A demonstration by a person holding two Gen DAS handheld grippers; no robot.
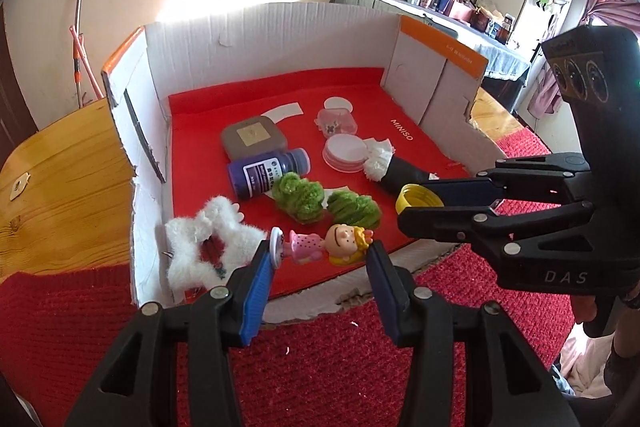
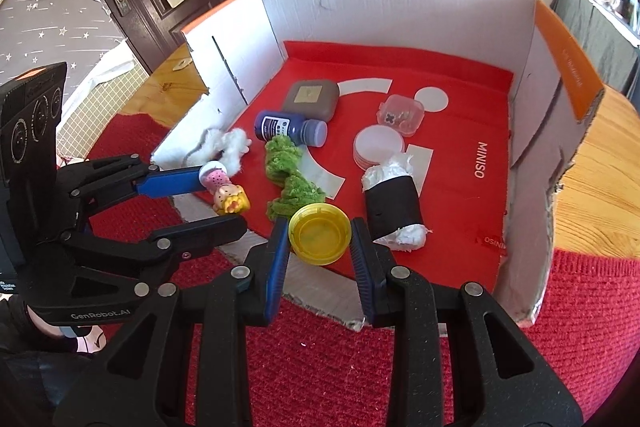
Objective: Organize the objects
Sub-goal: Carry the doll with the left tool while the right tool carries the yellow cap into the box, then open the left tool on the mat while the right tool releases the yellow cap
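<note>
White fluff comes first on my far left: the furry white piece lies in the near-left corner of the cardboard box, just beside my left gripper. That gripper has its blue pads on either end of the little doll figure, one pad at the round base, the other at the yellow-haired head, so I judge it is clamped on the doll, held lying sideways at the box's near edge. Whether it is off the red liner I cannot tell. To do this well I should keep the squeeze even, since an end-to-end hold on a smooth figure may let it pivot or pop out.

Further right sit the green fuzzy pieces, with the blue bottle lying just behind them; I should steer clear of both.

Rightmost, my right gripper holds the yellow lid between its pads, hollow side up, at the box's front edge, near the black roll stuffed with white tissue. I would keep it level and the two grippers apart.
</note>
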